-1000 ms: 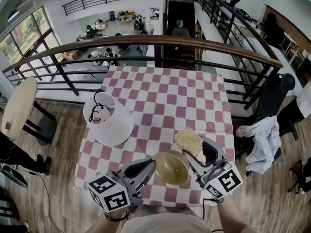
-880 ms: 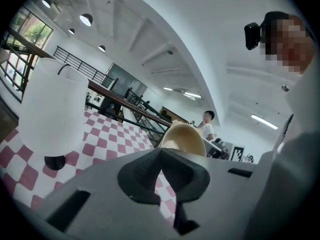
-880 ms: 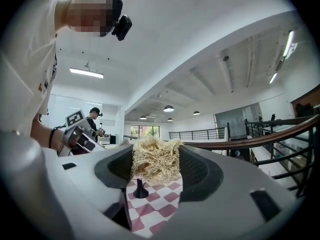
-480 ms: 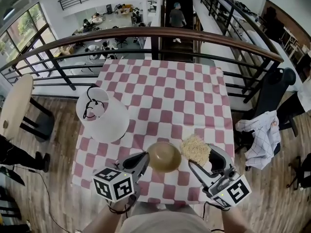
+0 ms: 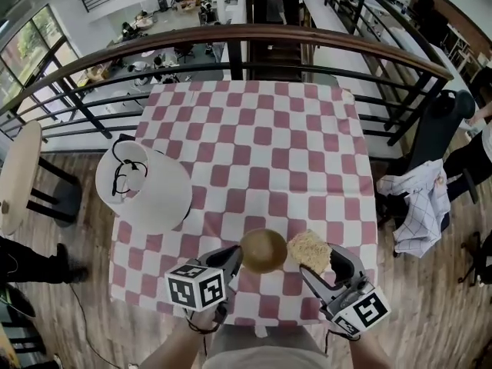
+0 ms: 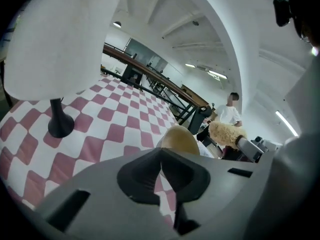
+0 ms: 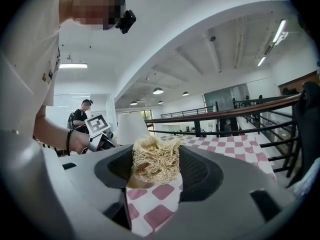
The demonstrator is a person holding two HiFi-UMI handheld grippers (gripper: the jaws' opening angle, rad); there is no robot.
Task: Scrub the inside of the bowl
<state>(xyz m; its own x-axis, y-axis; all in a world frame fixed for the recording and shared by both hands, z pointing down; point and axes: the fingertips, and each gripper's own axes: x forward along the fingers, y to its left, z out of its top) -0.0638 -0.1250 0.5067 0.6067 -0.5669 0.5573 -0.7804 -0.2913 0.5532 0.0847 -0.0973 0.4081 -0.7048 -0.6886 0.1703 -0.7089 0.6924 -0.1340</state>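
A tan bowl (image 5: 263, 250) hangs over the near part of the checked table (image 5: 261, 137), tipped on its side. My left gripper (image 5: 237, 258) is shut on its left rim; in the left gripper view the bowl (image 6: 180, 140) rises just past the closed jaws of that gripper (image 6: 161, 156). My right gripper (image 5: 319, 261) is shut on a straw-coloured loofah scrubber (image 5: 309, 250), which touches the bowl's right side. In the right gripper view the loofah (image 7: 155, 159) fills the gap in the right gripper (image 7: 155, 168). From this view I cannot see the bowl's inside.
A white lamp (image 5: 142, 187) stands at the table's left edge, its black base (image 6: 61, 125) near my left gripper. A curved railing (image 5: 254, 33) runs behind the table. A checked cloth (image 5: 419, 206) hangs at the right, and a round side table (image 5: 15, 175) stands left.
The loofah has come down from the bowl's far rim to its right side. Both grippers and the bowl have shifted slightly left and nearer to me.
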